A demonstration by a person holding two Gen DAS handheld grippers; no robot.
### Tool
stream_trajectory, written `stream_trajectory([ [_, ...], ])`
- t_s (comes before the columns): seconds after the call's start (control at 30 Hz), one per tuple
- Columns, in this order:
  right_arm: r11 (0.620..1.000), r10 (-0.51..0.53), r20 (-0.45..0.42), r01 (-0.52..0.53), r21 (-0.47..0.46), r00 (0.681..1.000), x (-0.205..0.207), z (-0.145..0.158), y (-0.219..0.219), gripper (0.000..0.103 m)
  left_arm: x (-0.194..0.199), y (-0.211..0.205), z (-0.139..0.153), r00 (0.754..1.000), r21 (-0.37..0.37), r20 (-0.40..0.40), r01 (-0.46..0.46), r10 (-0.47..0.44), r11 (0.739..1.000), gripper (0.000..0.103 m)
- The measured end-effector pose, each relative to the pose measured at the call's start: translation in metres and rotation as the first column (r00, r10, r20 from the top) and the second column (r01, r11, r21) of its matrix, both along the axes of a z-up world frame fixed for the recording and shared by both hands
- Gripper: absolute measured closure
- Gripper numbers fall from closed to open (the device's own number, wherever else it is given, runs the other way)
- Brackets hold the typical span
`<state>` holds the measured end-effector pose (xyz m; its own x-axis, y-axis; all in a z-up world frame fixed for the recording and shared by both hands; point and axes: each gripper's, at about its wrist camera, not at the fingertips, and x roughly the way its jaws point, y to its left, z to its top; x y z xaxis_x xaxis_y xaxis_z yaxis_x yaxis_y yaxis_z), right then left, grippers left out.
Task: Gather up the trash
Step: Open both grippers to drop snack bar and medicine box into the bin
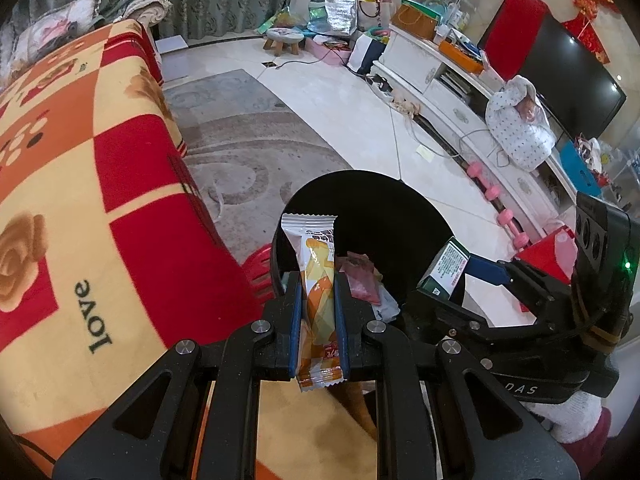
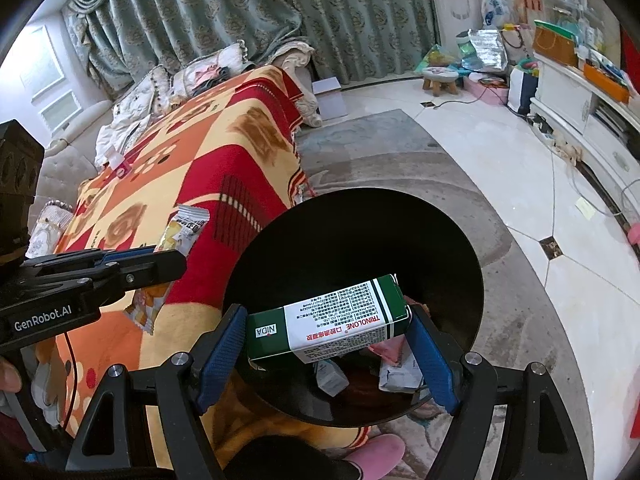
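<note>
My left gripper (image 1: pixel 317 280) is shut on an orange and white snack wrapper (image 1: pixel 316 280), held upright at the near rim of a black trash bin (image 1: pixel 380 200). My right gripper (image 2: pixel 326 320) is shut on a green and white medicine box (image 2: pixel 332 320) and holds it over the bin's (image 2: pixel 360 232) opening. The box (image 1: pixel 444 270) and right gripper (image 1: pixel 472 272) also show in the left wrist view, at the bin's right side. The left gripper (image 2: pixel 160 258) with the wrapper (image 2: pixel 180 232) shows at the left of the right wrist view. Several wrappers (image 1: pixel 364 284) lie inside the bin.
A table under a red, orange and cream blanket (image 1: pixel 80 200) stands left of the bin. A grey rug (image 1: pixel 240 140) and white tiles (image 1: pixel 360 100) lie beyond. A white TV cabinet (image 1: pixel 460 100), pink dumbbells (image 1: pixel 492 192) and a stool (image 1: pixel 282 38) stand on the right. A pink slipper (image 2: pixel 376 454) is below.
</note>
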<state>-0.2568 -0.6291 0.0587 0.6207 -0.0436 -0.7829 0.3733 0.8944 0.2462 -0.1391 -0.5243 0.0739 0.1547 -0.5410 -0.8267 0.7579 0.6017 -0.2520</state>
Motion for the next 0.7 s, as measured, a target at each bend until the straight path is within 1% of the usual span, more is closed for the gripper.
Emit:
stream_trajectory([
  [0.13,1.000,0.000,-0.002,0.000,0.000,1.000,0.001,-0.002,-0.002,0.025,0.001,-0.004,-0.001,1.000,-0.002,-0.004,-0.004,0.004,1.000,0.090],
  [0.43,1.000,-0.010,-0.015,0.010,0.008,1.000,0.002,-0.010,-0.007,0.024,0.009,-0.009,0.002,1.000,-0.035,-0.015,-0.010,0.009,0.999,0.089],
  [0.47,1.000,-0.012,-0.018,0.012,0.006,1.000,0.002,-0.010,-0.007,0.024,0.010,-0.009,0.002,1.000,-0.040,-0.019,-0.010,0.010,0.999,0.085],
  [0.5,1.000,-0.013,-0.019,0.013,0.000,1.000,0.003,-0.010,-0.007,0.019,0.011,-0.008,0.002,1.000,-0.048,-0.027,-0.010,0.009,0.999,0.081],
  [0.53,1.000,-0.014,-0.018,0.014,-0.004,1.000,0.003,-0.010,-0.007,0.015,0.012,-0.007,0.002,0.999,-0.063,-0.040,-0.008,0.006,0.998,0.068],
  [0.57,1.000,-0.015,-0.015,0.014,-0.006,1.000,0.003,-0.009,-0.007,0.014,0.013,-0.006,0.002,0.999,-0.080,-0.053,-0.010,0.006,0.997,0.056],
  [0.6,1.000,-0.016,-0.011,0.016,-0.007,1.000,0.002,-0.009,-0.006,0.014,0.013,-0.006,0.003,0.998,-0.090,-0.058,-0.014,0.009,0.996,0.053],
  [0.7,1.000,-0.019,-0.008,0.019,-0.004,1.000,0.001,-0.008,-0.006,0.014,0.016,-0.002,0.006,0.998,-0.100,-0.058,-0.027,0.021,0.995,0.052],
])
